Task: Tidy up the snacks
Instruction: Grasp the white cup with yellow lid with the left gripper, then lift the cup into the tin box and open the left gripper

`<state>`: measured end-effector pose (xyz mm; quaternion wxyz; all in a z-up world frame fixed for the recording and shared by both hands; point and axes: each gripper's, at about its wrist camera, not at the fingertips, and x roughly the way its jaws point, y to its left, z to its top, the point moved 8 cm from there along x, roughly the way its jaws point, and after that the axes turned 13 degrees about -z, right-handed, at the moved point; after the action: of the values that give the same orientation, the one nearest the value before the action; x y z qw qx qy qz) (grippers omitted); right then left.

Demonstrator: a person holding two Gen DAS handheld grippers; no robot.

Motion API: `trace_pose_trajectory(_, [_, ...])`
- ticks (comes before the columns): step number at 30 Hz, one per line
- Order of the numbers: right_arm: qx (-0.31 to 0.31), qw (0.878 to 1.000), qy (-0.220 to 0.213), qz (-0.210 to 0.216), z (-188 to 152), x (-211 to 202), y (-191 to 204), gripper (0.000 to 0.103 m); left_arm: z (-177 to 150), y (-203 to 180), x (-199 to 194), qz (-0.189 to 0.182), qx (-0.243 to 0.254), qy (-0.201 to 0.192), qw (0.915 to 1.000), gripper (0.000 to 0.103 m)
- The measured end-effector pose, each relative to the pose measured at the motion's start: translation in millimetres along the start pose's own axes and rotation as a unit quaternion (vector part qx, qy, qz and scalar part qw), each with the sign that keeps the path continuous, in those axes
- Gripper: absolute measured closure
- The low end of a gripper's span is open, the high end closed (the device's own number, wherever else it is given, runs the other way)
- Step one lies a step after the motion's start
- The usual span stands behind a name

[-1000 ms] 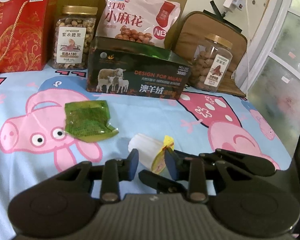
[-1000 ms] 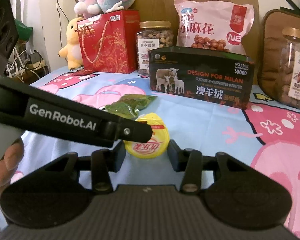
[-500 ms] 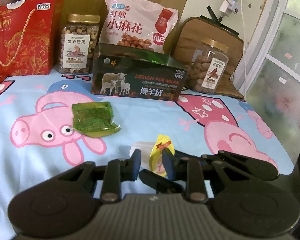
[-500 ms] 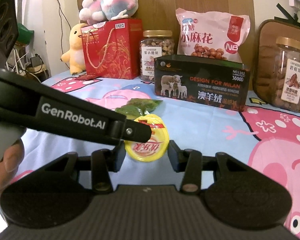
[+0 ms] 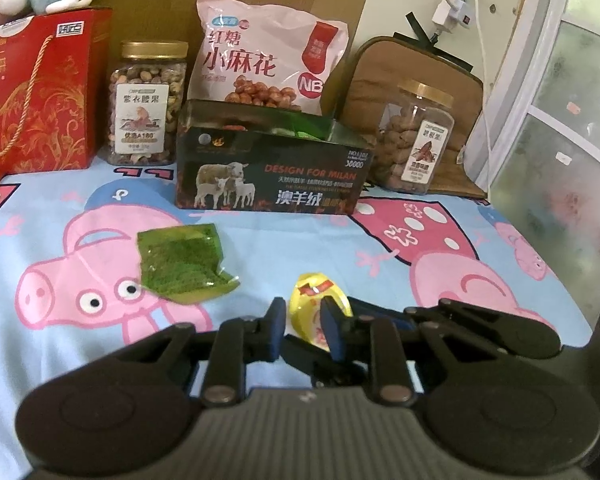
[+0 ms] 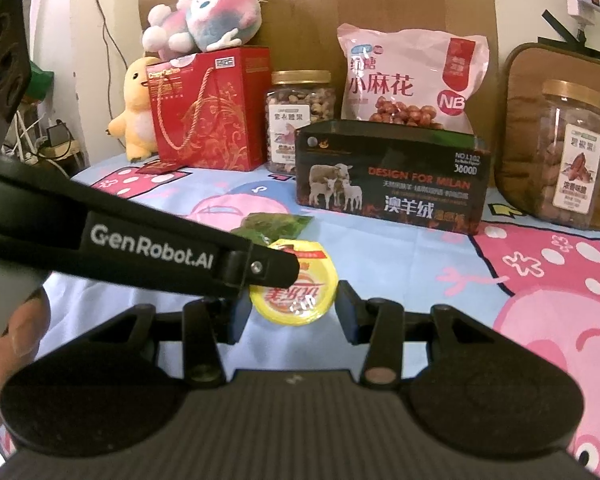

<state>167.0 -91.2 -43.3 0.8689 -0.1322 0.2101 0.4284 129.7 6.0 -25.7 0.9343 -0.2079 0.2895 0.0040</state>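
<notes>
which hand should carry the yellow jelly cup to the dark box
Left. The left gripper has just been closing on the yellow jelly cup; the right gripper stands open around it.

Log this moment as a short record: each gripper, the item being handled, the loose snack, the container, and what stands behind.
left gripper: jaws have just been closing, now pinched on the edge of the jelly cup
right gripper: jaws apart, either side of the cup, contact unclear
jelly cup: yellow lid, tilted toward the right wrist camera
green packet: flat on the pig-print sheet, apart from both grippers
dark box: open top, something green inside
back row: red gift bag, two nut jars, pink snack bag
</notes>
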Motion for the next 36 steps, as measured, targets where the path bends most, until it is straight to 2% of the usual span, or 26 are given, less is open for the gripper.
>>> trace_pose_trajectory(4, [0.001,1.0,-0.002,-0.007,2,3,-2,0.055,2,6,-3,-0.015,-0.007,-0.013,0.9998,0.088])
trace_pose_trajectory(8, [-0.007,1.0,-0.007,-0.007,4,6,2,0.055,4,16,-7,-0.031,-0.027,-0.019,0.999,0.088])
trace_pose_trajectory(12, [-0.011,1.0,-0.009,-0.01,6,10,3,0.055,8,26,-13,-0.03,-0.033,-0.03,0.9986,0.088])
trace_pose_trajectory(18, [-0.001,1.0,-0.01,-0.007,8,13,-2,0.055,12,23,-7,-0.047,-0.028,-0.025,0.9982,0.086])
trace_pose_trajectory(22, [-0.012,1.0,-0.015,-0.009,9,16,-1,0.055,11,22,3,-0.038,-0.019,-0.018,0.9989,0.086])
trace_pose_trajectory(25, [-0.026,0.999,-0.019,-0.014,9,18,1,0.055,12,27,7,-0.046,-0.032,-0.016,0.9983,0.084])
trace_pose_trajectory(31, [0.004,1.0,0.005,0.005,8,24,-8,0.056,13,29,8,-0.053,-0.042,-0.016,0.9976,0.084])
trace_pose_trajectory(34, [0.0,1.0,-0.002,0.005,9,21,-5,0.065,15,25,6,-0.056,-0.043,-0.021,0.9973,0.085])
trace_pose_trajectory(36, [0.0,1.0,-0.017,0.002,12,15,-5,0.065,20,20,1,-0.056,-0.034,-0.03,0.9974,0.085])
